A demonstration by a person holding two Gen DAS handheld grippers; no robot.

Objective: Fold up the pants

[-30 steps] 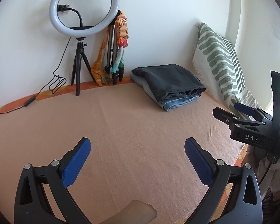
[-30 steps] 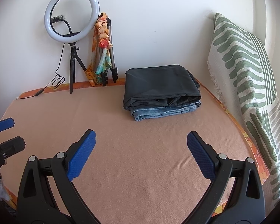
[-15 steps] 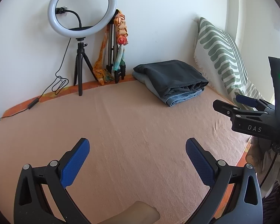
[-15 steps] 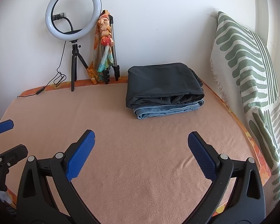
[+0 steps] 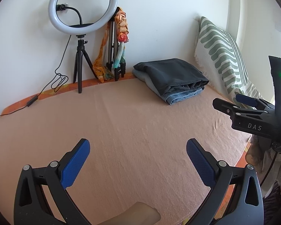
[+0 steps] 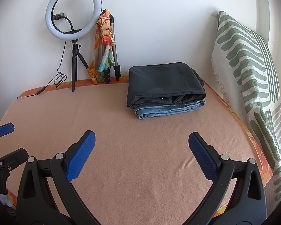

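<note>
Left gripper: blue-padded fingers spread wide, empty, hovering above the peach blanket, touching nothing. Right gripper: fingers likewise wide apart, empty, above the same blanket; seen side-on at the right edge of the left view. Folded pants: dark pair stacked on a denim pair, far right of the blanket, near the striped cushion. Ring light on tripod and scarf-draped stand: far left, against the wall. Against the frames a second back: both grippers sit slightly further from the stack; finger spread unchanged.
</note>
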